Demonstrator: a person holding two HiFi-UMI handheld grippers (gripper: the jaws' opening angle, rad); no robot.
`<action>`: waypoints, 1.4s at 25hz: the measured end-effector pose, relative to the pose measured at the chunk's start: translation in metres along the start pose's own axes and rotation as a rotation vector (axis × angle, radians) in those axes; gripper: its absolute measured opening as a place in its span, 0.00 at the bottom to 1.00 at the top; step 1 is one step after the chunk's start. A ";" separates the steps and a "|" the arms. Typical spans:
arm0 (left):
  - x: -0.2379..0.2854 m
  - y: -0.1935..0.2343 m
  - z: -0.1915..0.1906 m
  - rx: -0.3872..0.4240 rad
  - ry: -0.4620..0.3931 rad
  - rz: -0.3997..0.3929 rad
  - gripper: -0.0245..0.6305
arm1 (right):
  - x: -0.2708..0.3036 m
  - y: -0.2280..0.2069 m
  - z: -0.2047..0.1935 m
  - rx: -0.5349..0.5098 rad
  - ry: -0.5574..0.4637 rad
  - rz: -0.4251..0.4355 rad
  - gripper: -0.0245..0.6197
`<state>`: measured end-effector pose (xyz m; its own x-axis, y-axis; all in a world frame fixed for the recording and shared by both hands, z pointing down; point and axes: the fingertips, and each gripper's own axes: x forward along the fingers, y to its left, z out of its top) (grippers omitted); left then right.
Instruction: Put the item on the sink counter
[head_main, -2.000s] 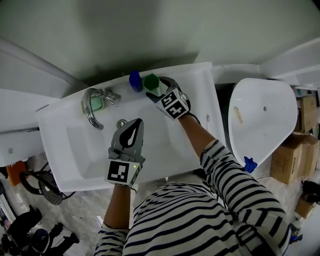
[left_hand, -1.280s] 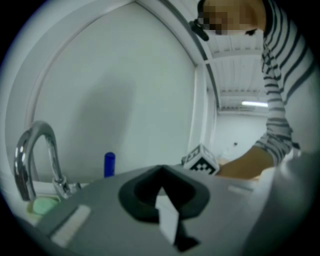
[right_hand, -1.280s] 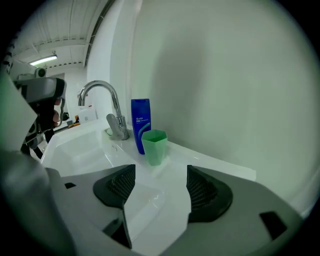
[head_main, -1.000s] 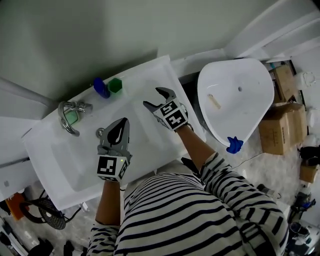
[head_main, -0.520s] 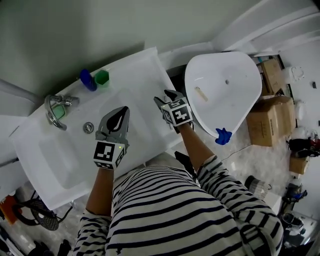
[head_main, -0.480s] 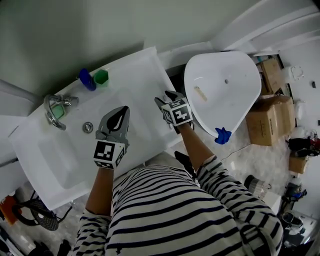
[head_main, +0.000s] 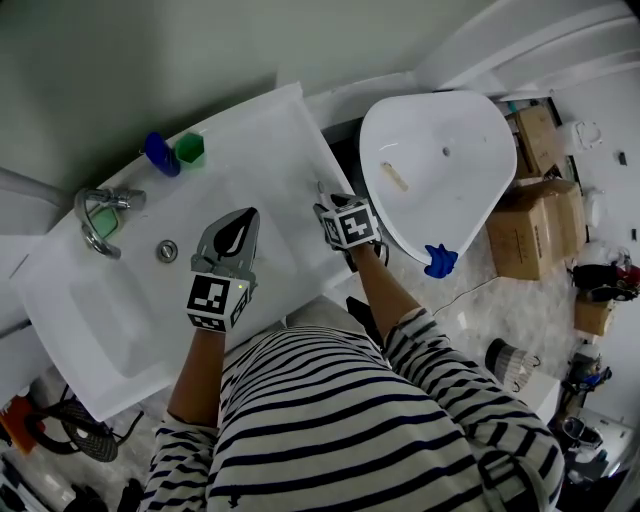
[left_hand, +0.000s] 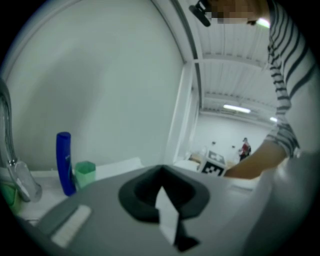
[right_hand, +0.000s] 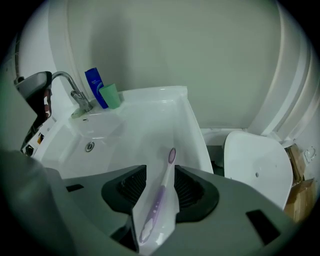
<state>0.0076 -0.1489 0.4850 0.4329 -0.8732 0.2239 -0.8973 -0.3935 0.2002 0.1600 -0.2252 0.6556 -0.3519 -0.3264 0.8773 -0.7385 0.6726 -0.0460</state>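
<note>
A green cup (head_main: 189, 148) and blue bottle (head_main: 158, 154) stood on the bench (head_main: 280, 130). The right gripper (head_main: 325, 203), jaws just closing, straddled a toothbrush (right_hand: 162, 192) without pressing it. The left gripper (head_main: 245, 220) was closed.

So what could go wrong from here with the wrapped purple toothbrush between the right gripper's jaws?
The jaws of the right gripper have just been closing, with the purple toothbrush in clear wrapping between them and gaps beside its handle; they may pinch only the smooth wrapper and lose it. This happens at the right rim of the white sink, so a slip could send it off the edge.
</note>
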 end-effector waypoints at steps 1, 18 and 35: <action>0.000 -0.001 0.000 0.001 0.002 -0.002 0.05 | 0.002 -0.001 -0.003 0.008 0.013 0.003 0.31; -0.002 -0.004 -0.004 0.007 0.014 0.004 0.05 | 0.022 0.000 -0.030 0.022 0.191 0.017 0.20; -0.021 0.015 0.000 -0.004 0.001 0.061 0.05 | 0.016 0.017 -0.005 -0.010 0.134 0.041 0.10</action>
<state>-0.0148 -0.1362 0.4831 0.3779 -0.8951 0.2365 -0.9215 -0.3389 0.1896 0.1443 -0.2157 0.6714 -0.3014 -0.2074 0.9307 -0.7193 0.6902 -0.0791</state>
